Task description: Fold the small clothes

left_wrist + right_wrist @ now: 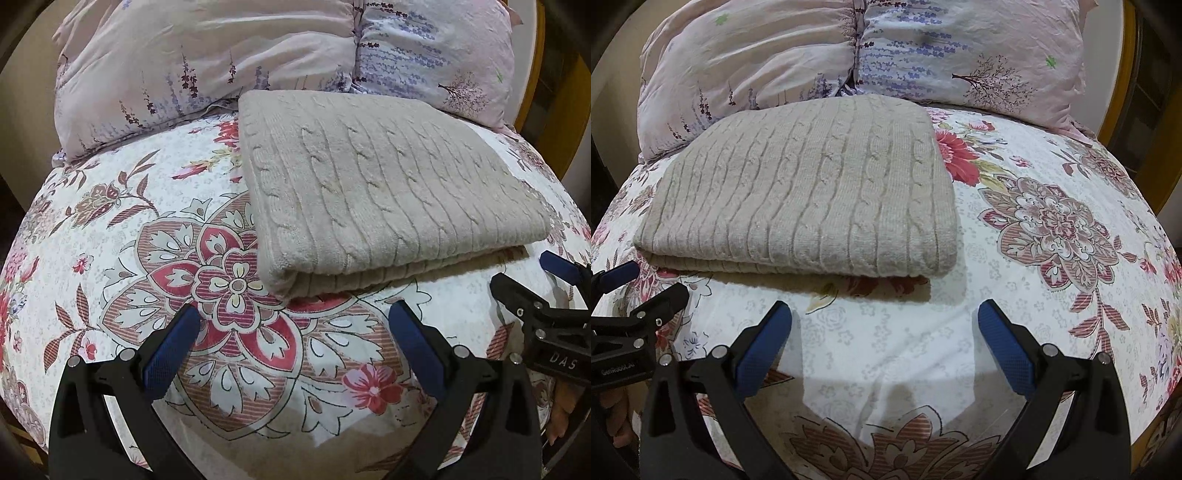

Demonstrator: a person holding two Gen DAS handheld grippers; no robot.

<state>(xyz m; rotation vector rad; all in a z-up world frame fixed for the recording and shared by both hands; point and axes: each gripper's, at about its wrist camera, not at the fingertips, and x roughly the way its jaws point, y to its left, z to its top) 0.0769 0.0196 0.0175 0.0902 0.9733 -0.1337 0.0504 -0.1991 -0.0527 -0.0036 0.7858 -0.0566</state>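
Note:
A beige cable-knit garment [388, 192] [809, 192] lies folded in a flat rectangle on the flowered bedsheet [110, 229] [1052, 221], its folded edge facing me. My left gripper [295, 321] is open just in front of that near edge, with only sheet between its blue pads. My right gripper [884, 317] is open too, a little short of the garment's near right corner. Each gripper shows at the edge of the other's view: the right gripper [554, 291] at the right of the left wrist view, the left gripper [639, 291] at the left of the right wrist view.
Two pale pink pillows [207, 62] [960, 51] with purple sprigs lean behind the garment at the head of the bed. A yellow wooden frame [1123, 74] shows at the far right. A hand [617, 417] holds the left gripper's body.

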